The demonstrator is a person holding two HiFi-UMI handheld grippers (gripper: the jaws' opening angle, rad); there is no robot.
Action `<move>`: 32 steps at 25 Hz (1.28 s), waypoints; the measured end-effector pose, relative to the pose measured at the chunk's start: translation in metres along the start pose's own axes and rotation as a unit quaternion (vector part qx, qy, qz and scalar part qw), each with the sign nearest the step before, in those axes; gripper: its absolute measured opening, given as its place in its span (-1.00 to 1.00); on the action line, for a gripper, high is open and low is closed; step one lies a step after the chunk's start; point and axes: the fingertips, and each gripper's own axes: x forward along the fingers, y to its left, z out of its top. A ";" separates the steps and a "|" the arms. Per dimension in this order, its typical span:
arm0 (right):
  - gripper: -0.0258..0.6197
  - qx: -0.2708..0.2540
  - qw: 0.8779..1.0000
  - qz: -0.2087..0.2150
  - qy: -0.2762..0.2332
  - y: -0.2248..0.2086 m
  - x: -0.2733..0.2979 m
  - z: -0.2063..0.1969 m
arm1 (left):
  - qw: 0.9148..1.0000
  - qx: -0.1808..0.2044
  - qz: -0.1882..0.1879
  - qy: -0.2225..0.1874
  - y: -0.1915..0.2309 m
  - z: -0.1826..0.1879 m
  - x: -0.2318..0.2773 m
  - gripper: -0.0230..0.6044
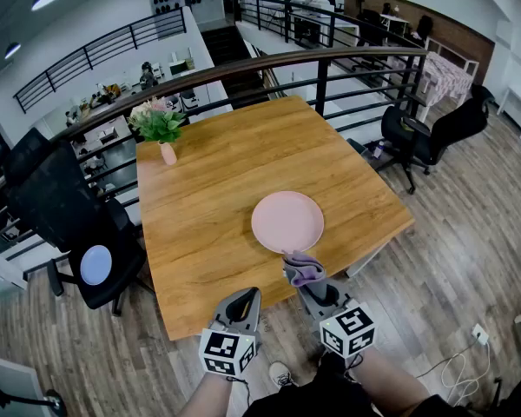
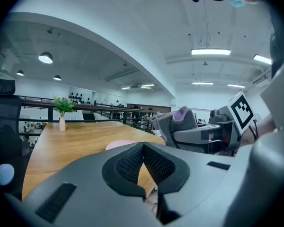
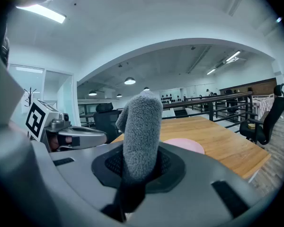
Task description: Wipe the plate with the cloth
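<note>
Left gripper (image 2: pixel 143 157): I read its jaws as clenched, pads meeting at the tips with nothing between them. In the head view it sits just off the near edge of the table (image 1: pixel 200 189), beside the right gripper and clear of the plate.
Right gripper (image 1: pixel 313 287): grasping the cloth. In its own view I see the pads pressed on both sides of the fabric.
Cloth (image 3: pixel 141 131): grey fleece with a lilac face, bunched into a roll that stands upright out of the right jaws. In the head view its far end overlaps the near rim of the plate. I cannot tell whether it touches the plate.
Plate (image 1: pixel 286 221): pale pink and round, lying flat on the table towards the near right corner, with nothing on it. It lies just ahead of the right gripper.
Table: square wooden top, set at an angle to me.
Vase (image 1: pixel 168 153): small and pink, holding green leaves and pink flowers, standing upright near the far left corner, well apart from the plate.
Office chair (image 1: pixel 69 207): black, just beside the table's left edge, with a pale blue disc (image 1: pixel 95 265) on its seat.
Railing (image 1: pixel 330 68): dark metal with a wooden top rail, running behind the table.
Operator: forearms and one shoe (image 1: pixel 280 373) show at the bottom of the head view.
</note>
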 end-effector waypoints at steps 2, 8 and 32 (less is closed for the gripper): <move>-0.70 0.000 1.000 -0.001 0.000 0.001 -0.005 -0.001 | 1.000 0.000 0.000 0.000 -0.004 -0.001 -0.003 -0.87; -0.70 0.004 1.000 -0.001 -0.005 0.004 -0.009 0.000 | 1.000 -0.001 0.001 -0.003 -0.005 -0.001 -0.008 -0.86; -0.70 0.005 1.000 0.009 -0.006 -0.080 0.019 0.024 | 0.999 -0.021 0.043 0.010 0.004 0.002 0.056 -0.86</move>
